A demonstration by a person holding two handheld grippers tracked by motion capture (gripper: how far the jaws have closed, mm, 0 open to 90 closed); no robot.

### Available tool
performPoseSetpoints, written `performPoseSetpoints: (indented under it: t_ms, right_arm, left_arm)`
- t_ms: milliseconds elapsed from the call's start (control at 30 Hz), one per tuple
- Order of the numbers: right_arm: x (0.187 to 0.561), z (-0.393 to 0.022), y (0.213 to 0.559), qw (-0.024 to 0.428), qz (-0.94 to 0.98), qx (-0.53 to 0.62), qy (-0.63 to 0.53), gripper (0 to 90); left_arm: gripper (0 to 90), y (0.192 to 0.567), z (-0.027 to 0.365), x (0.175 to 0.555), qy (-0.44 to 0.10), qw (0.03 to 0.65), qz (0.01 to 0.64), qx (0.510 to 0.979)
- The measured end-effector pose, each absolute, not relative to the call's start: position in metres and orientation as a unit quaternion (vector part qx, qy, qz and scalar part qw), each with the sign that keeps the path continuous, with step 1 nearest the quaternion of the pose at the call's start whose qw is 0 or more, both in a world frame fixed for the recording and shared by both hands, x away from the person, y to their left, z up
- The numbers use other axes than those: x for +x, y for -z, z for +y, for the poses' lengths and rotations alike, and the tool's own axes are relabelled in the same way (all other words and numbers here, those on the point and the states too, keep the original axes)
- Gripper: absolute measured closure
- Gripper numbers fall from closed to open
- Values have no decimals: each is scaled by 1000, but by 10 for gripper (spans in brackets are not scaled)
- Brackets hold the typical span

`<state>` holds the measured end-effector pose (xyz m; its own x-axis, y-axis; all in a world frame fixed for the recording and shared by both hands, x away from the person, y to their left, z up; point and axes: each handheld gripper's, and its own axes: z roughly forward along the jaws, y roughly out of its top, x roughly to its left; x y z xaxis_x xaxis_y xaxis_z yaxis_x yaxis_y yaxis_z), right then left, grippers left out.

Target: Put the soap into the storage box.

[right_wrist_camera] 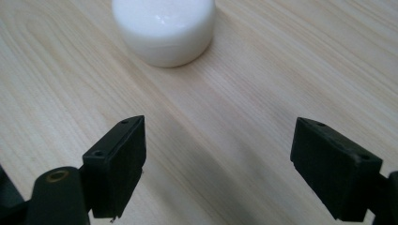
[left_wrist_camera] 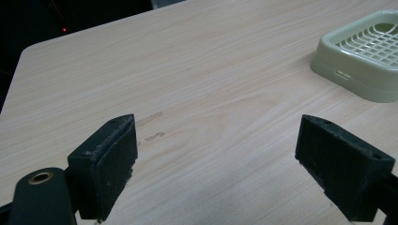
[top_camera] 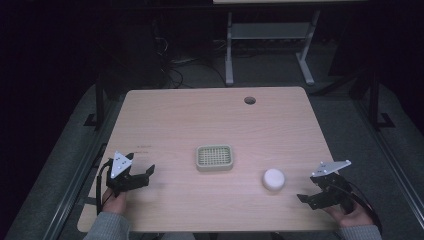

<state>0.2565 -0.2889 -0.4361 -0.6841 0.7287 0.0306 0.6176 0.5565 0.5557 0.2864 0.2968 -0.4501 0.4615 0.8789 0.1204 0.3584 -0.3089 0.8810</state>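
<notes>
The right gripper [right_wrist_camera: 218, 164] has its two black jaws spread wide apart, and nothing sits between them. A round white soap bar [right_wrist_camera: 164, 28] lies on the wooden table [right_wrist_camera: 281, 70], straight ahead of these jaws and a bit toward the left jaw. The soap is near the jaw tips but does not touch them.

The left gripper [left_wrist_camera: 218, 164] also has its jaws spread wide, with only bare table between them. A pale green soap dish [left_wrist_camera: 363, 63] with a grid top sits ahead of these jaws, off past the right jaw and well apart from it.

From the high view, the soap bar [top_camera: 274, 178] lies between the dish [top_camera: 215, 157] and the right gripper [top_camera: 312, 192]. The left gripper [top_camera: 145, 175] rests low by the table's near edge, held by a hand [top_camera: 114, 202].
</notes>
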Motion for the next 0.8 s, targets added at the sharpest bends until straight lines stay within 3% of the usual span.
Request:
performPoseSetpoints:
  t_ms: [800]
  right_arm:
    - [272, -258, 419, 92, 903, 344, -241, 181]
  left_arm:
    - [128, 450, 297, 286, -315, 414, 417, 745]
